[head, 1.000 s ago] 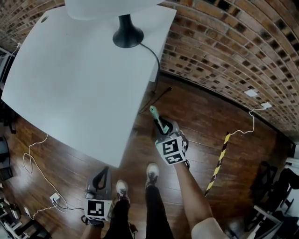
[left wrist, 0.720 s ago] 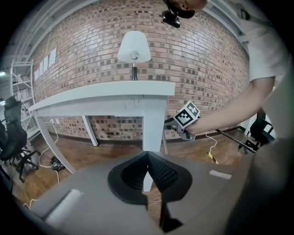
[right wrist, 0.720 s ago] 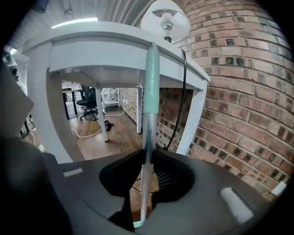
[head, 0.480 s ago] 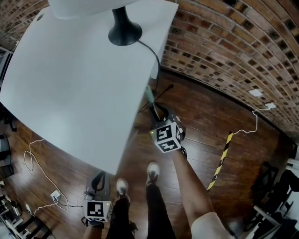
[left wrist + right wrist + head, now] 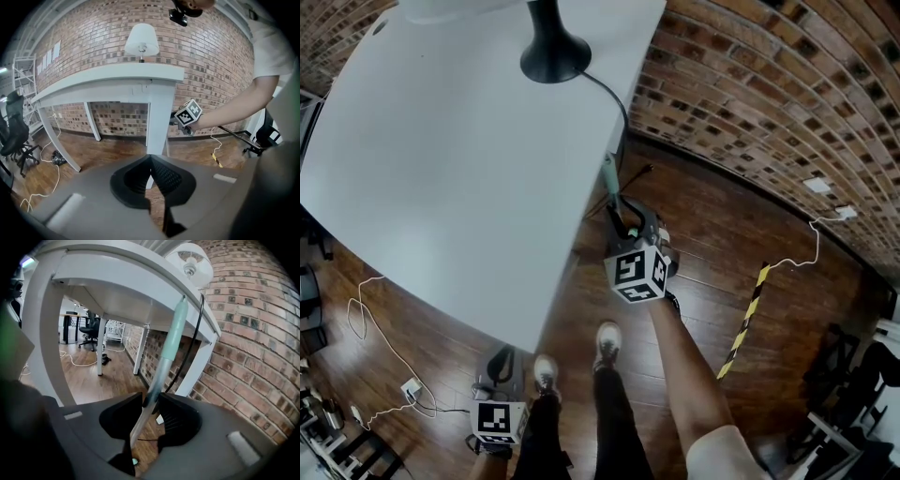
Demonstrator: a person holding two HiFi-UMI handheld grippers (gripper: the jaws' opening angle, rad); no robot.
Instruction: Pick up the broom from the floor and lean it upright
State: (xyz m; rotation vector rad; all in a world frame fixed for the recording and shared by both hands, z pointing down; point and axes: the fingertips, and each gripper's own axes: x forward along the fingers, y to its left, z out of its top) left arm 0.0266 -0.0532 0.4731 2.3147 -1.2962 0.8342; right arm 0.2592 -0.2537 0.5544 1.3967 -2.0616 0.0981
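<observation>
The broom handle (image 5: pixel 608 180), silver with a pale green grip (image 5: pixel 176 324), stands nearly upright, its top against the edge of the white table (image 5: pixel 441 169) by the brick wall. My right gripper (image 5: pixel 628 223) is around the handle (image 5: pixel 159 369). Its jaws have just been opening, and the shaft still runs between them with the pads loose on it. The broom's head is hidden below. My left gripper (image 5: pixel 502 361) hangs low by the person's left foot; in the left gripper view it (image 5: pixel 151 159) is shut and empty, pointing at the table leg.
A black lamp base (image 5: pixel 555 58) with a cable sits on the table near the corner. A yellow-black strip (image 5: pixel 745 314) and white cords (image 5: pixel 380 342) lie on the wood floor. The brick wall (image 5: pixel 750 103) runs behind, and office chairs stand at the right edge (image 5: pixel 853 384).
My right gripper carried the handle toward the table corner until its top reached the edge, then its jaws widened. My left gripper sank a little.
</observation>
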